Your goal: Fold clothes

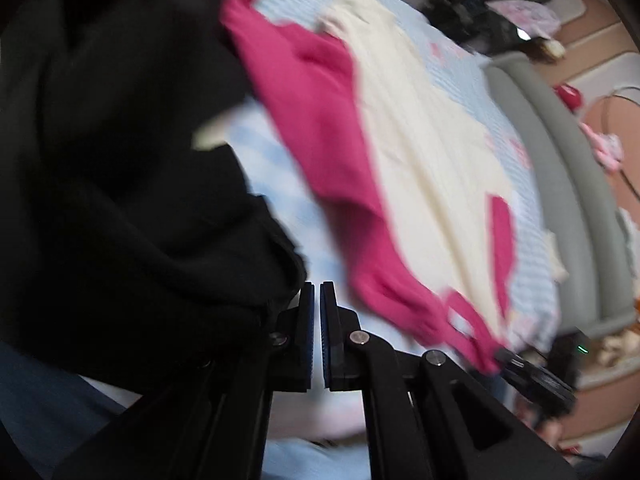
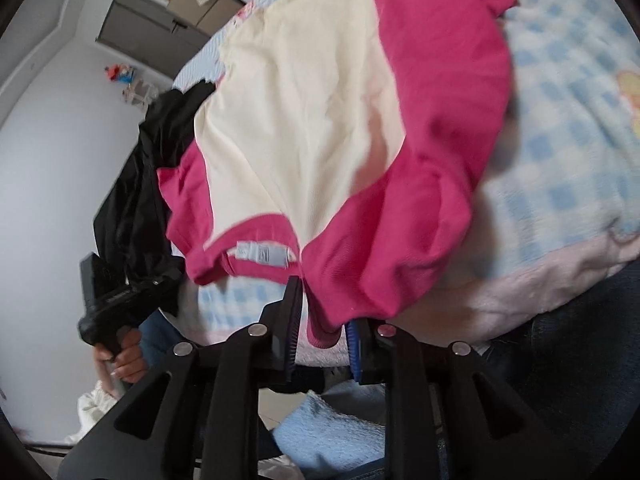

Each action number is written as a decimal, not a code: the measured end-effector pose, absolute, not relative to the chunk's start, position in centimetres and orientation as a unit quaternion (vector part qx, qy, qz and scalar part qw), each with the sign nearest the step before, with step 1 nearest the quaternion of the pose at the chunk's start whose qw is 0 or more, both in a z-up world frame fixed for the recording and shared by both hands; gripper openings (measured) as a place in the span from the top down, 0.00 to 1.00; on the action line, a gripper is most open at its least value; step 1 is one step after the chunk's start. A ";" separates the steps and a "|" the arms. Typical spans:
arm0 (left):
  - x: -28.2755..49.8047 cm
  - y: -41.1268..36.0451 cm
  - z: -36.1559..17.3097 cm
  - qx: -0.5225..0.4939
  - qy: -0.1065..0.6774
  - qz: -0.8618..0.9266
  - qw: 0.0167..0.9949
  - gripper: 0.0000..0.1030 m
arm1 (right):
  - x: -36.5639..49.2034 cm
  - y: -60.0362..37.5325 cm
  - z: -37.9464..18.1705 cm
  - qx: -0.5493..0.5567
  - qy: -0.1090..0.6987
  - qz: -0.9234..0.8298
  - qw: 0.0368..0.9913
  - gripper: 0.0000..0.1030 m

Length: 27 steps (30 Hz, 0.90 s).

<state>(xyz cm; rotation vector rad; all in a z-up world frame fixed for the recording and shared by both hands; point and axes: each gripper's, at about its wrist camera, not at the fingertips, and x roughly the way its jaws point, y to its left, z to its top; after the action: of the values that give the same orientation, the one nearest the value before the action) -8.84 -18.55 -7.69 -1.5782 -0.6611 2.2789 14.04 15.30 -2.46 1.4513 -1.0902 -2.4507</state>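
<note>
Left gripper [image 1: 316, 296]: jaws pressed together, almost no gap showing; whether any cloth is pinched cannot be told, though the black garment [image 1: 120, 160] bunches right against the left finger.

Black garment: hangs left of the shirt [image 2: 304, 120] in both views, draped and lifted off the bed.

Shirt: cream body with pink sleeves and collar, spread over the blue checked blanket [image 2: 568, 92]; its neck label [image 2: 260, 255] faces up near the collar.

Right gripper [image 2: 322, 308]: jaws part spread, with a fold of the shirt's pink sleeve hanging between them; the cloth looks caught at the right pad, but a firm pinch cannot be confirmed.

Bed frame [image 1: 560, 184]: grey padded edge, right of the shirt, beyond the blanket.

Risk one: the sleeve may slip free of the right gripper, in my judgement, because the bite takes only the sleeve's edge and the jaws are not tight.

Risk two: the black garment could drag across the shirt and rumple it, since it hangs just beside the pink sleeve.

Left wrist view only: the bed frame, the floor beyond it, and the right gripper's tip at the shirt's lower corner.

Right wrist view only: the neck label, the person's hand [image 2: 124, 356] on the left gripper's handle, and a cupboard [image 2: 152, 28] by the wall.
</note>
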 end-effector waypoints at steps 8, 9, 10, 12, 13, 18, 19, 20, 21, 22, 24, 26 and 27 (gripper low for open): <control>-12.0 -24.7 -4.5 -0.530 -0.144 0.835 -0.028 0.97 | 13.9 16.2 -0.9 0.484 -0.330 -0.810 0.013 0.81; -12.4 -26.0 -4.3 -0.531 -0.159 0.831 -0.040 0.97 | 14.1 16.5 -0.3 0.482 -0.319 -0.816 0.007 0.81; -12.1 -26.3 -3.7 -0.522 -0.184 0.833 -0.022 0.97 | 14.3 17.0 0.3 0.476 -0.314 -0.821 0.000 0.81; -11.2 -25.2 -2.5 -0.501 -0.230 0.833 0.048 0.91 | 14.5 17.8 1.4 0.464 -0.309 -0.830 -0.012 0.81; -11.0 -23.7 -2.6 -0.505 -0.243 0.824 0.086 0.83 | 14.5 18.2 1.9 0.457 -0.309 -0.834 -0.017 0.80; -11.2 -16.1 -5.6 -0.554 -0.264 0.767 0.189 0.57 | 13.5 18.9 1.3 0.450 -0.320 -0.833 -0.027 0.68; -11.5 -14.9 -6.5 -0.567 -0.262 0.758 0.189 0.57 | 13.3 19.0 0.7 0.449 -0.329 -0.830 -0.025 0.65; -11.8 -13.8 -7.4 -0.580 -0.260 0.748 0.190 0.57 | 13.1 19.1 0.0 0.452 -0.335 -0.826 -0.025 0.64; -12.0 -13.1 -8.1 -0.589 -0.257 0.744 0.185 0.57 | 12.9 19.1 -1.0 0.464 -0.335 -0.819 -0.037 0.63; -12.1 -12.8 -8.4 -0.588 -0.260 0.744 0.184 0.57 | 13.1 19.3 -1.6 0.469 -0.338 -0.815 -0.046 0.63; -12.4 -12.2 -8.5 -0.580 -0.276 0.743 0.189 0.57 | 13.4 19.5 -2.8 0.480 -0.342 -0.805 -0.062 0.63; -13.0 -12.2 -8.2 -0.566 -0.323 0.727 0.217 0.56 | 13.4 19.4 -3.0 0.475 -0.349 -0.806 -0.055 0.58; -13.3 -12.0 -8.3 -0.560 -0.341 0.718 0.234 0.54 | 12.9 19.0 -3.2 0.473 -0.349 -0.808 -0.030 0.50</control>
<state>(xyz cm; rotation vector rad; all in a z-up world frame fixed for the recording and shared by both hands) -13.31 -12.02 -8.27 -1.5374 -0.9359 1.9715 12.92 18.97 -3.20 1.5158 -1.1183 -2.5900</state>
